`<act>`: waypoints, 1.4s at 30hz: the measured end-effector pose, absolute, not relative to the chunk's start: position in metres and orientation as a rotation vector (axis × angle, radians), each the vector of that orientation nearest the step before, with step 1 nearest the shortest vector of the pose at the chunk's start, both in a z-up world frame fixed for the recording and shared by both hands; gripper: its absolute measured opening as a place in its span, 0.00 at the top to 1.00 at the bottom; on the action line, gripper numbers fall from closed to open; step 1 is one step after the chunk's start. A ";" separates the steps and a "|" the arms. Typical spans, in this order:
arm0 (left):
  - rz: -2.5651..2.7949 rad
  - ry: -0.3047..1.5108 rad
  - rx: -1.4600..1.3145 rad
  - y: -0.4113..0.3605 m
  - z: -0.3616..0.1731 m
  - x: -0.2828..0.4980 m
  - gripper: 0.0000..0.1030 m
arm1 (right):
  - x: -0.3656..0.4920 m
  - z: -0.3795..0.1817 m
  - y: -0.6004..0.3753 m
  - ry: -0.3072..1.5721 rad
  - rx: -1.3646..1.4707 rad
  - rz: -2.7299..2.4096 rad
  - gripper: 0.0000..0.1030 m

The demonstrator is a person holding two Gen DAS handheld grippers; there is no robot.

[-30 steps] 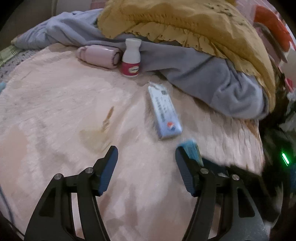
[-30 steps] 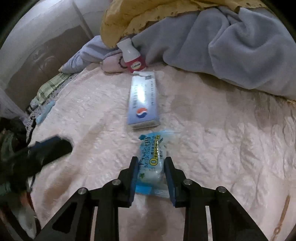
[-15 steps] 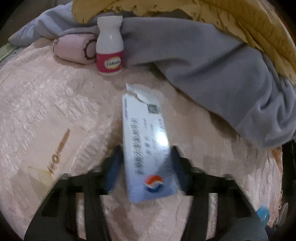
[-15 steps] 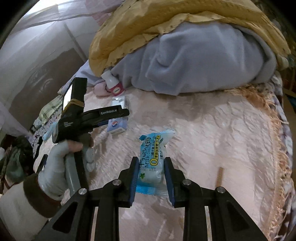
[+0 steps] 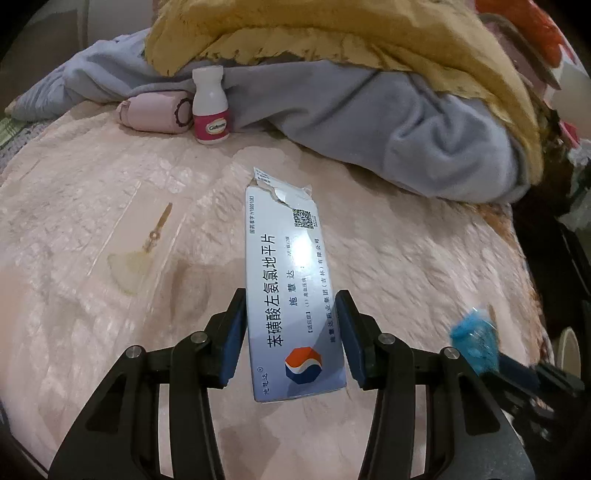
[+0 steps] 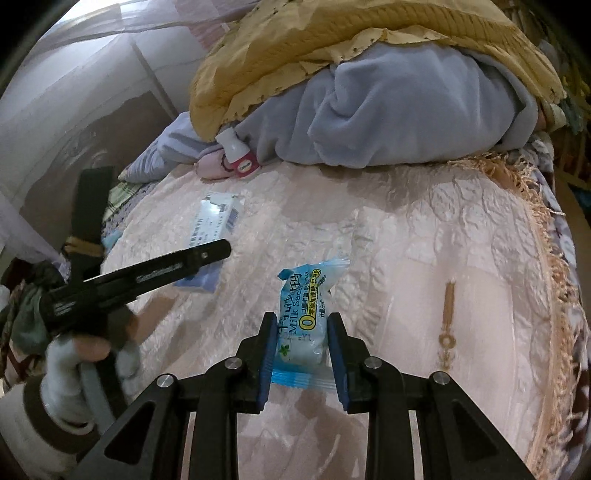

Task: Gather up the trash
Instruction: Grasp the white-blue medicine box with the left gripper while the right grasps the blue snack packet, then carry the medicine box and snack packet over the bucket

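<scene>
The left gripper [image 5: 291, 334] has its black arms and blue pads on either side of a flat pale-blue cardboard medicine box [image 5: 290, 295] with a torn end flap; the jaws have just been closing, and the pads now press on the box's two long sides near its printed red-and-blue logo. The box lies lengthwise along the gripper on the pink embossed bedspread [image 5: 92, 206], about midway across the bed, its torn end towards the heaped bedding.

The right gripper [image 6: 300, 350] is clamped tight on a light-blue plastic snack wrapper [image 6: 306, 306] printed with "Milk", its crimped end sticking out beneath the pads, above the bedspread's middle. In the right wrist view the left gripper shows as a black bar over the box, held by a hand in a pale glove [image 6: 70, 373] with a brown cuff, at the left side of the bed.

At the far edge of the bedspread, a small white plastic bottle with a pink label [image 5: 209, 107] stands upright, touching a rolled pink cloth bundle [image 5: 155, 112] on its left. Both sit against a grey-blue fleece blanket [image 5: 424, 122], which lies under a mustard-yellow quilt with a scalloped hem [image 5: 332, 33]. A peach fringe [image 6: 543, 221] runs along the bedspread's right edge.
</scene>
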State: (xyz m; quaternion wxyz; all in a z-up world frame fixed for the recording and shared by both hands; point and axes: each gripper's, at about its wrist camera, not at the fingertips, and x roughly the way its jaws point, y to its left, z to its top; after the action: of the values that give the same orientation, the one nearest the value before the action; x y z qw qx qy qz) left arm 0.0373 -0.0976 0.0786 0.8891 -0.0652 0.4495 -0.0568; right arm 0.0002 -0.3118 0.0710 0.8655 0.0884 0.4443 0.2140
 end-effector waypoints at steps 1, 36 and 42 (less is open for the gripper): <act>-0.122 0.930 -0.132 -0.098 0.080 0.034 0.56 | -0.002 0.071 -0.310 0.929 0.173 0.443 0.74; -0.180 0.898 -0.029 -0.143 0.085 -0.094 0.56 | -0.106 0.093 -0.333 0.900 0.104 0.394 0.74; -0.212 0.894 -0.012 -0.160 0.087 -0.102 0.56 | -0.115 0.100 -0.342 0.884 0.106 0.384 0.74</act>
State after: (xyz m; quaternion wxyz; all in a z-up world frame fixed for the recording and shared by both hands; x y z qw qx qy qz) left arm -0.1021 -0.1597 0.0869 0.8962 -0.0060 0.4316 -0.1021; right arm -0.1149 -0.3418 0.0998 0.8848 0.0509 0.4249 0.1847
